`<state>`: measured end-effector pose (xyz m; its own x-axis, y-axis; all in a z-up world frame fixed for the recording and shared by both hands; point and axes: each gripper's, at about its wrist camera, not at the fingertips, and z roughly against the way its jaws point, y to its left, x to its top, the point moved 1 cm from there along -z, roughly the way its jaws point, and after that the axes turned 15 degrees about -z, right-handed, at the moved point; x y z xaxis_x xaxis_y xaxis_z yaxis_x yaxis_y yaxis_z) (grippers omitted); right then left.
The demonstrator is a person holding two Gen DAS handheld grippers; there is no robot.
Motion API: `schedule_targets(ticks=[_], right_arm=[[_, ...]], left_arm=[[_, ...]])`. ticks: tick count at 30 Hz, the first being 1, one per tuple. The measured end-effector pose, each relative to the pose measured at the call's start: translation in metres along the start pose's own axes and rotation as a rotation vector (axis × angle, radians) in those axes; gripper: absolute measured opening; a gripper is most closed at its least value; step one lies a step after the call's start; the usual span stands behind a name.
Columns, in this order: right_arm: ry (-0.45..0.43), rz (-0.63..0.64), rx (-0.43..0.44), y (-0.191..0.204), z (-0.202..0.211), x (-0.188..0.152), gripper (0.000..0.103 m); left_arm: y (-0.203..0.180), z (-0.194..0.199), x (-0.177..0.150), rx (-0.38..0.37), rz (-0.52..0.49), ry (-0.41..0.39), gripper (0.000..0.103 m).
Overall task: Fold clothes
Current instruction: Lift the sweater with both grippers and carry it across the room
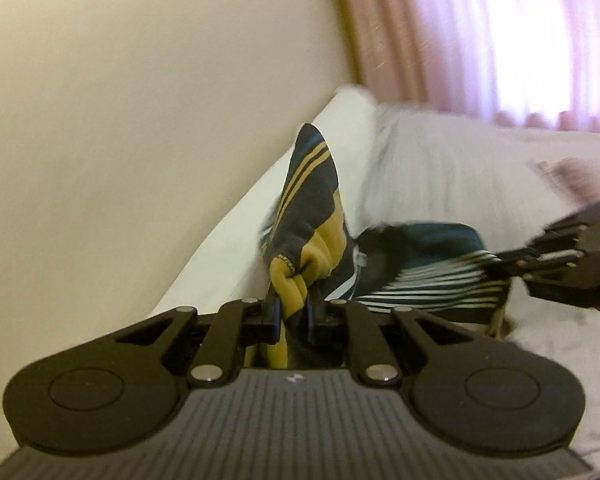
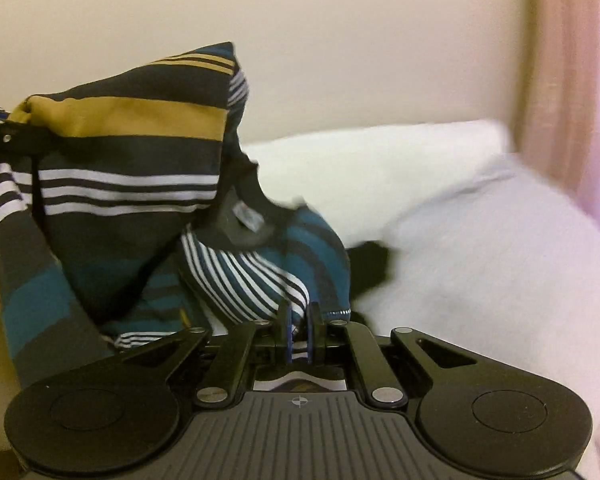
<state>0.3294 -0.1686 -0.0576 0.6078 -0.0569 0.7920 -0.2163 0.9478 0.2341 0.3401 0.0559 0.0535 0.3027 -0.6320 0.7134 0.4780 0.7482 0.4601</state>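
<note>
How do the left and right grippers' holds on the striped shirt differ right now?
The left gripper pinches a bunched mustard-yellow band of the striped shirt; the right gripper pinches a part with thin white stripes. The left gripper's hold carries the cloth high; the right gripper's hold looks lower, nearer the bed. Both are shut on the same shirt.

No readable text — the garment tag [image 2: 247,216] (blurred) included.

A: Striped garment [image 2: 132,152]: soft knit cloth, matt, stitched hem. Bed sheet [image 1: 452,168]: smooth pale cloth, faintly ribbed.

B: Left gripper [image 1: 291,312]: matt black plastic, bright metal rivets, ribbed grey body. Wall [image 1: 140,80]: smooth, matt paint. Curtain [image 1: 480,32]: thin, translucent pink cloth.
</note>
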Motion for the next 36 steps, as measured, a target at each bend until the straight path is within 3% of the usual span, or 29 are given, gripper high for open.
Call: schedule_targets(ticks=[4,7,13,18,22,27,32,36], right_arm=[[-0.113,-0.126,-0.17,-0.053,0.121,-0.03,0.004],[-0.192,-0.2,-0.329,-0.088,0.227,-0.066,0.004],[-0.302,-0.318,-0.694,-0.13,0.449,-0.164,0.004],[-0.35,-0.402,-1.011,-0.143,0.6,-0.241,0.004],[-0.365,-0.521,-1.216,-0.17,0.668,-0.29,0.004],[-0.329,-0.671,-1.322,-0.21,0.695,-0.34,0.004],[-0.298,-0.745,-1.36,-0.243,0.693,-0.352,0.004],[-0.341,-0.708,-1.36,-0.257,0.708,-0.331,0.004]], left_arm=[[-0.056,0.044,0.051,-0.097,-0.085,-0.143,0.009],[-0.113,0.078,0.095,-0.217,-0.144,-0.261,0.009],[-0.265,0.142,0.178,-0.546,-0.265,-0.469,0.009],[-0.41,0.186,0.239,-0.838,-0.385,-0.57,0.009],[-0.529,0.208,0.278,-1.03,-0.495,-0.595,0.009],[-0.646,0.176,0.294,-1.17,-0.597,-0.506,0.01],[-0.688,0.149,0.265,-1.227,-0.612,-0.453,0.009],[-0.672,0.138,0.272,-1.205,-0.567,-0.459,0.009]])
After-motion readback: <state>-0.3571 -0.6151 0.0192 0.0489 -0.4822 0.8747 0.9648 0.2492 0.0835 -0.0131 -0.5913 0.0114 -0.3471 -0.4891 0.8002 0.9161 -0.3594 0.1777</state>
